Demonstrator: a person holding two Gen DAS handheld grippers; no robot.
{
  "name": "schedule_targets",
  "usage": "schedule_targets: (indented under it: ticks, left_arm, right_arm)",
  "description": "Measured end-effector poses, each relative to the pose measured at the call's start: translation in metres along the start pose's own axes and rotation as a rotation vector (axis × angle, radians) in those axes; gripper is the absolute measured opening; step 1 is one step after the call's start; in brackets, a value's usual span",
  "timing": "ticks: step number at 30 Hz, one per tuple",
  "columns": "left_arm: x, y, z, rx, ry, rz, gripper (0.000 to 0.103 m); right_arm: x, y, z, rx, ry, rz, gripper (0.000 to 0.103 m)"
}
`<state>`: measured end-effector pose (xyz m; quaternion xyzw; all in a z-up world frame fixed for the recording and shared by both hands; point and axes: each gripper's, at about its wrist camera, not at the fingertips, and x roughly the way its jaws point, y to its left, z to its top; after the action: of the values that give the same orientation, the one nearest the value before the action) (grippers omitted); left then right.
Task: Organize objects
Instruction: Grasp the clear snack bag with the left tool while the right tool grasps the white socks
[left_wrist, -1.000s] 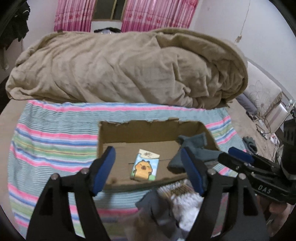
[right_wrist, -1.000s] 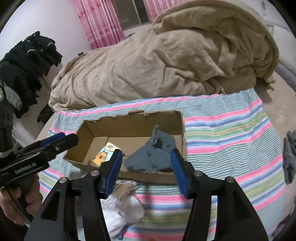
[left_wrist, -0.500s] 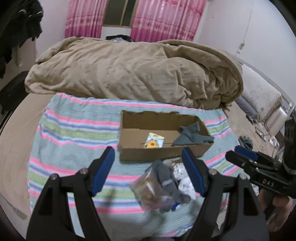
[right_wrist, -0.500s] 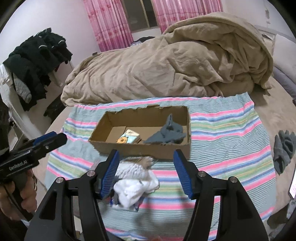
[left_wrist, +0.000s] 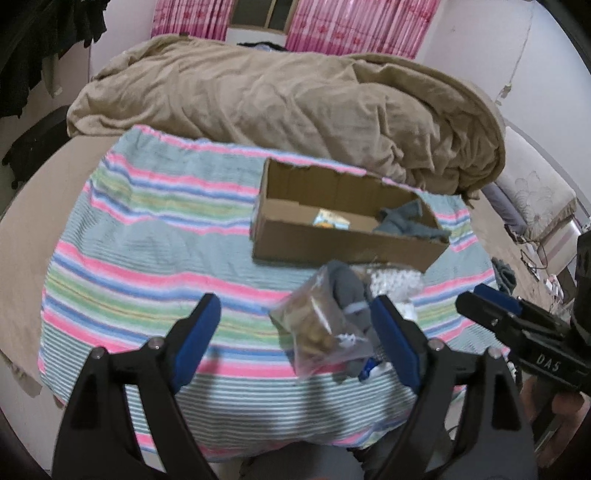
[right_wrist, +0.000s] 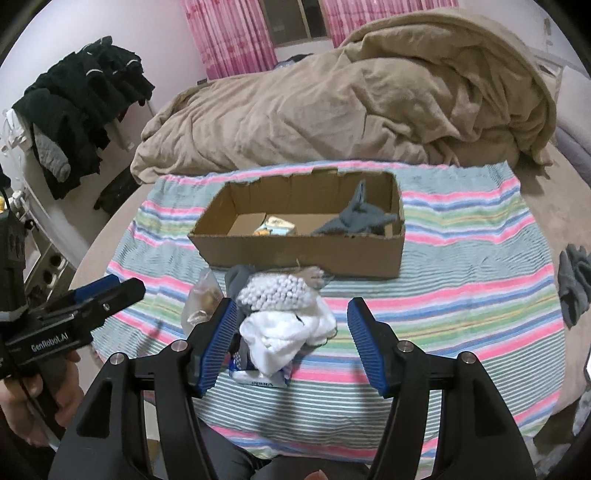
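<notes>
You are holding both the left gripper (left_wrist: 295, 338) and right gripper (right_wrist: 291, 341) wide, empty, above the sock pile (right_wrist: 284, 317) lying near the cardboard box (right_wrist: 306, 254).

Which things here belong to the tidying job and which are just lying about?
Job: cardboard box, grey cloth and picture card inside it; clear bag, white cloth, bead bag in front of it.
Lying about: tan duvet, dark clothes, pink curtains.

Soft, even indoor light; edges bend fisheye-style with dark corners; the left view looks slightly motion-blurred, perhaps.
</notes>
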<state>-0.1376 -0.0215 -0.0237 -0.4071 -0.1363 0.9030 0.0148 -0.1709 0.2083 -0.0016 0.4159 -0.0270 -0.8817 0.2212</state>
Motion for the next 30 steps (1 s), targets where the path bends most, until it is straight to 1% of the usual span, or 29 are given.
schedule_targets:
  ticks: [7, 16, 20, 23, 24, 25, 26, 28, 29, 30]
  left_arm:
    - [0.029, 0.0, -0.008, -0.013, 0.054, 0.024, 0.085]
    - [0.061, 0.002, -0.013, -0.012, 0.101, 0.026, 0.085]
    - [0.074, 0.0, -0.017, 0.021, 0.115, 0.047, 0.085]
    - [0.082, -0.004, -0.022, 0.063, 0.115, 0.056, 0.086]
    - [0.083, -0.005, -0.023, 0.078, 0.114, 0.063, 0.086]
    - [0.084, -0.007, -0.025, 0.092, 0.111, 0.061, 0.083]
    - [0.085, -0.009, -0.026, 0.099, 0.109, 0.056, 0.081]
    - [0.087, -0.014, -0.029, 0.127, 0.114, 0.033, 0.057]
    - [0.088, -0.018, -0.03, 0.139, 0.116, 0.027, 0.055]
    - [0.086, -0.022, -0.032, 0.151, 0.108, 0.037, 0.051]
  right_arm:
    - [0.032, -0.006, -0.011, 0.024, 0.059, 0.02, 0.065]
    - [0.066, -0.007, -0.017, 0.04, 0.12, 0.043, 0.065]
    - [0.081, -0.005, -0.023, 0.028, 0.147, 0.048, 0.065]
    - [0.084, -0.005, -0.024, 0.018, 0.137, 0.054, 0.065]
    - [0.084, -0.006, -0.024, 0.017, 0.131, 0.062, 0.061]
    - [0.084, -0.006, -0.023, 0.012, 0.129, 0.066, 0.058]
    - [0.083, -0.006, -0.023, 0.003, 0.125, 0.065, 0.053]
    - [0.081, -0.004, -0.025, -0.027, 0.119, 0.06, 0.043]
    - [0.08, -0.003, -0.026, -0.046, 0.113, 0.053, 0.036]
    - [0.08, 0.001, -0.028, -0.085, 0.106, 0.033, 0.034]
